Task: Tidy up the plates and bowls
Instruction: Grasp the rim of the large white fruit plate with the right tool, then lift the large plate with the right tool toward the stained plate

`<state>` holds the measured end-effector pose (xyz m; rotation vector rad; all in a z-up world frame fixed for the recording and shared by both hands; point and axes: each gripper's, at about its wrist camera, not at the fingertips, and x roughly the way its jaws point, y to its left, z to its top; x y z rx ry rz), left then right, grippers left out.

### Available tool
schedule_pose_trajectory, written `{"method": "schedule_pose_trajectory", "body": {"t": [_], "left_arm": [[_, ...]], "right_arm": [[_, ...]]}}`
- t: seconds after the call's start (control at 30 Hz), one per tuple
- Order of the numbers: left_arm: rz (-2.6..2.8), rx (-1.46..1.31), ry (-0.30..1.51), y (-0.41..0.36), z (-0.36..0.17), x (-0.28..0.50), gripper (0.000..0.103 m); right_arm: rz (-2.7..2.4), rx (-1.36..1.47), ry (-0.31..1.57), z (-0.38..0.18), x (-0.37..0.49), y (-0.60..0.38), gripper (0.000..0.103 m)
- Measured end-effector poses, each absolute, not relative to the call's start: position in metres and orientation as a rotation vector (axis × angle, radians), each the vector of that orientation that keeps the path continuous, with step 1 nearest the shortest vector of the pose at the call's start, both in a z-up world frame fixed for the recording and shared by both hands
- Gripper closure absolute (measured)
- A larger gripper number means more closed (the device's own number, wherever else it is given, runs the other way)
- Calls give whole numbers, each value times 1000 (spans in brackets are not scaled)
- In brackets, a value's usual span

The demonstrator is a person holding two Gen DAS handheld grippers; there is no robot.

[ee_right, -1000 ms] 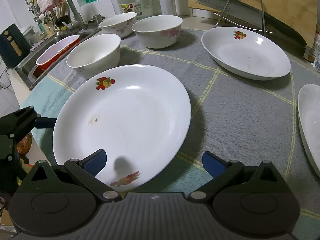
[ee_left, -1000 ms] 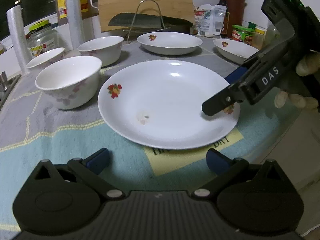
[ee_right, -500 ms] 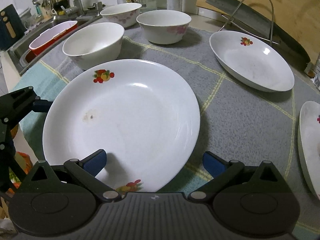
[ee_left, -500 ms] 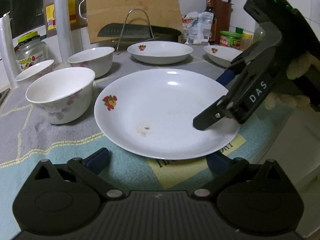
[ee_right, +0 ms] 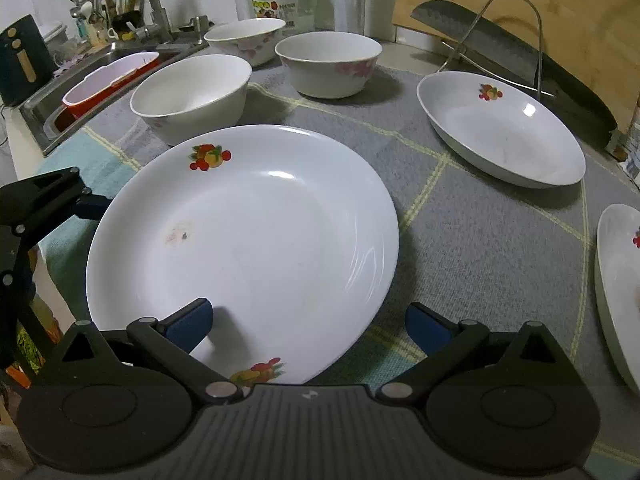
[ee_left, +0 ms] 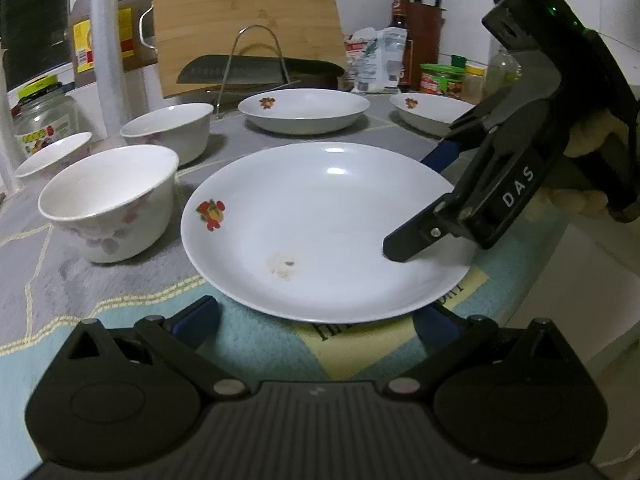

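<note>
Right claw [ee_right: 306, 322] is spread wide, straddling the near rim of the large plate [ee_right: 256, 240]: its left finger lies over the plate's inner surface, its right finger sits outside the rim above the mat [ee_right: 480, 240]. Whether either pad touches the plate cannot be told. The left-wrist view shows the same claw [ee_left: 424, 200] reaching in from the right, one finger above the plate [ee_left: 320, 228], the other beyond the far rim.

Left claw [ee_left: 316, 322] is also spread and empty, low at the plate's opposite edge, its fingers flanking the rim without contact visible.

The plate rests on the worktop mat directly ahead of both claws. Ahead-left of the right claw stand three bowls: nearest bowl [ee_right: 192, 96], middle bowl [ee_right: 328, 64], far bowl [ee_right: 242, 40]. Ahead-right lies a second plate [ee_right: 500, 128]; a third plate [ee_right: 618, 292] sits at far right.
</note>
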<state>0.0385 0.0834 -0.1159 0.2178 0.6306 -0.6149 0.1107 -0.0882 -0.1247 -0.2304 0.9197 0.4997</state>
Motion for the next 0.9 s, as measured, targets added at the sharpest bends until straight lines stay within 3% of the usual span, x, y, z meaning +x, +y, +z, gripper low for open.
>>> {"method": "schedule_pose_trajectory", "body": {"t": [0.9], "left_arm": [[-774,272,572,95,-115,44,1]], "right_arm": [[639,-161,985,-116,146,-98,0]]}}
